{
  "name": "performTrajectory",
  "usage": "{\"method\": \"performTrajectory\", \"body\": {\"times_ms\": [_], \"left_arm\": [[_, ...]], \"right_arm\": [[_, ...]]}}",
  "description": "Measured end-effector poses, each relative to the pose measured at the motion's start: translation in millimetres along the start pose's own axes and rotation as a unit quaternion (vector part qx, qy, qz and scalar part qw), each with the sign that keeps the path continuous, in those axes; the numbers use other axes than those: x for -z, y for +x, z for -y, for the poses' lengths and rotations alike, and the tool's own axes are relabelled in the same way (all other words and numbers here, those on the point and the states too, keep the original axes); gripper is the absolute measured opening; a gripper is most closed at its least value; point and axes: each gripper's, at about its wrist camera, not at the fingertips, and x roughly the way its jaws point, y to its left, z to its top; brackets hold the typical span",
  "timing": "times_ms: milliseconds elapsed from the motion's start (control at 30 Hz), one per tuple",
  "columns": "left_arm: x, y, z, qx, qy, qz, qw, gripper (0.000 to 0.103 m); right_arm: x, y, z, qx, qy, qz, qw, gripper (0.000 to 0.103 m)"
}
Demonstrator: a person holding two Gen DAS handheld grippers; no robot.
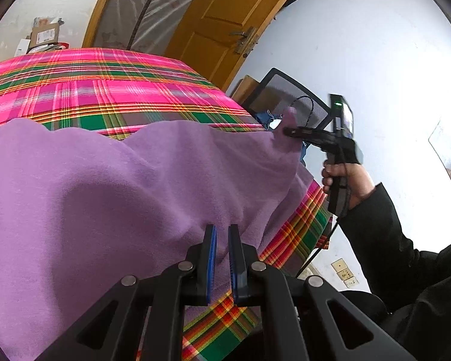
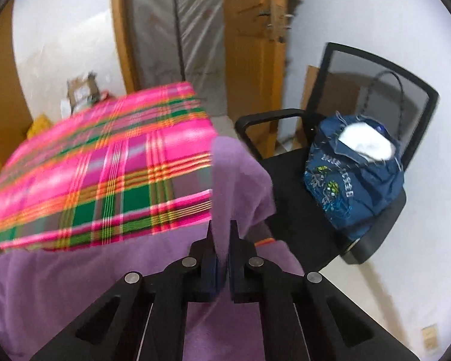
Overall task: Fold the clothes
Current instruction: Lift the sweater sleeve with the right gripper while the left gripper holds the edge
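Left wrist view: the surface (image 1: 105,90) wore a pink/green/orange plaid cover, w/ the purple garment (image 1: 105,180) spread over its near half and drooping off the right edge. Left gripper (image 1: 222,231) sat at the near edge, fingers narrow, a pinch of purple cloth caught between the blue pads (image 1: 211,258). Right gripper (image 1: 287,132) was pinched on the garment's far right corner, lifted into a small peak; a hand (image 1: 345,180) in a dark sleeve held its handle. Behind: a wooden door (image 1: 219,24) w/ metal handle, plastic sheeting in the doorway, cardboard boxes (image 1: 45,34) at far left, pale walls, a wall socket low at right.

Right wrist view (blurred): right gripper (image 2: 222,228) fingers were nearly together, clamped on a raised strip of the purple garment (image 2: 240,174) that rose above them. Plaid surface (image 2: 90,165) filled the left. To the right, apart from the surface, stood a black mesh-back office chair (image 2: 375,90) carrying a blue bag (image 2: 354,180) w/ sth white showing at its top. Door, sheeting & boxes sat behind.
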Motion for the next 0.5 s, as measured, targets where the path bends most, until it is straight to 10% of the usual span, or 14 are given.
{"method": "performTrajectory", "body": {"times_ms": [300,500], "left_arm": [[-0.7,4.3,2.2,0.010,0.006,-0.004,0.9999,0.007],[0.0,7.3,5.4,0.012,0.010,-0.009,0.9998,0.007]], "right_arm": [[18.7,-53.6,77.6,-0.101,0.189,0.068,0.974,0.005],[54.7,-21.3,115.6,-0.126,0.298,0.004,0.946,0.005]]}}
